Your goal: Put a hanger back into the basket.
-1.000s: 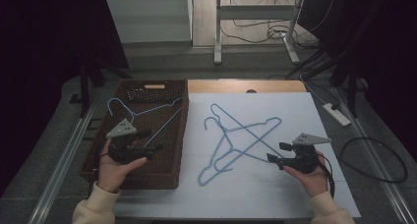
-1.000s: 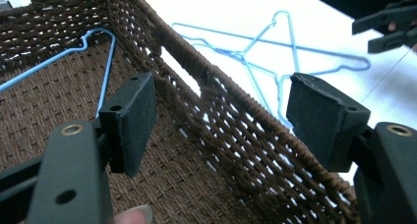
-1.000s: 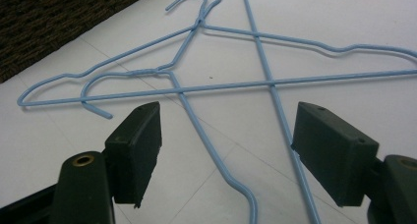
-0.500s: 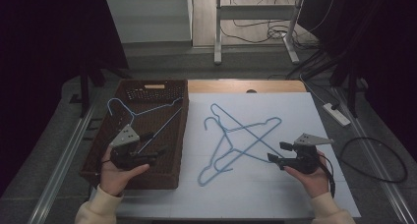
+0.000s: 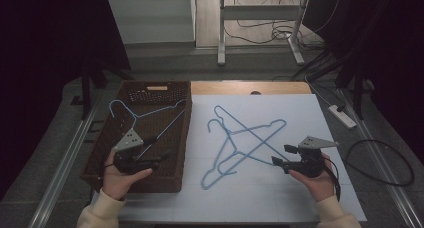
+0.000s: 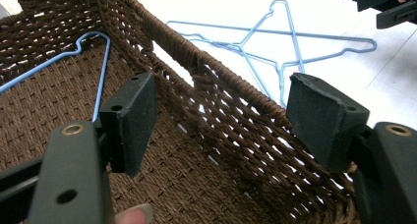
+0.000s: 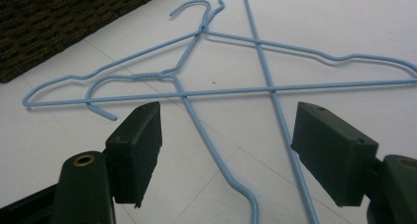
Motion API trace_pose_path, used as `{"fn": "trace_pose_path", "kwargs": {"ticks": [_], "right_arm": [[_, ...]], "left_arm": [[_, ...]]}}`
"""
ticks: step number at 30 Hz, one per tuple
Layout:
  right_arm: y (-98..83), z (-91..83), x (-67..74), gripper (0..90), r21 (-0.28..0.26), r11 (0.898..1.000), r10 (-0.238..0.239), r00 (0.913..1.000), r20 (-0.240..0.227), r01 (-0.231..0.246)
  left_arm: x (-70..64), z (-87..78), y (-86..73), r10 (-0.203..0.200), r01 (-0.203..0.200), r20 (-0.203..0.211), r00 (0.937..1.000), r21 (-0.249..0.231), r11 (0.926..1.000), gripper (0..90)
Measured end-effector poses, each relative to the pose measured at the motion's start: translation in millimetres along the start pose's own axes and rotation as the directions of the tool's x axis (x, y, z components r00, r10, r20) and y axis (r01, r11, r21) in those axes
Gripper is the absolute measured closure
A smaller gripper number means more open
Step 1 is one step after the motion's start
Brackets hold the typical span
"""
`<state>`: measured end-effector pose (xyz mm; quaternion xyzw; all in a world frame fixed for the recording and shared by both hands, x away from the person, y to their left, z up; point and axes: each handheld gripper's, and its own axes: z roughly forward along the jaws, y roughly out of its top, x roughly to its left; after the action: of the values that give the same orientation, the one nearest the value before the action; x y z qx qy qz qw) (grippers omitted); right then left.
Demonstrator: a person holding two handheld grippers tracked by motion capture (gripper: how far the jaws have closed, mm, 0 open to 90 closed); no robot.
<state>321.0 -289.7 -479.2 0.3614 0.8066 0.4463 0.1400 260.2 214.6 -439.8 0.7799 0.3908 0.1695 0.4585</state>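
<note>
Since a second ago the left gripper (image 5: 159,158) has slid a little down and toward the near end of the basket (image 5: 187,138), and the right gripper (image 5: 281,155) has barely moved.

Two blue hangers (image 5: 240,140) lie crossed on the white table (image 5: 280,203), their hooks pointing away from the person. A third blue hanger (image 5: 145,119) is already in the basket.

The crossed hangers lie just ahead of the right gripper, in the way its fingers (image 7: 140,145) point. Their long wires run past those fingers toward the person. The right fingers are spread wide and hold nothing. The left fingers (image 6: 133,121) are spread too, low inside the basket. The right hand (image 5: 312,180) is much nearer, so I think it should pick one up next.
</note>
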Motion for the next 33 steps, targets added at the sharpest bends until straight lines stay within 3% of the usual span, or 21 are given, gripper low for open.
{"fn": "trace_pose_path", "kwargs": {"ticks": [22,27,33], "right_arm": [[14.1,16.3,11.9,29.4,0.059,0.995,-0.085,0.9963,0.013,0.085],[31.5,29.8,15.7,31.1,0.08,0.993,-0.091,0.9958,-0.004,0.091],[53.7,57.6,17.1,32.1,0.123,0.989,-0.082,0.9959,-0.038,0.086]], "left_arm": [[-2.2,-1.0,-4.6,0.002,-0.002,0.003,1.0,0.011,0.9999,28.8],[-3.8,-0.5,-5.0,0.006,-0.007,0.011,0.9999,0.018,0.9998,28.7],[-4.3,-1.5,-6.0,0.01,-0.01,0.016,0.9998,0.02,0.9998,28.7]]}}
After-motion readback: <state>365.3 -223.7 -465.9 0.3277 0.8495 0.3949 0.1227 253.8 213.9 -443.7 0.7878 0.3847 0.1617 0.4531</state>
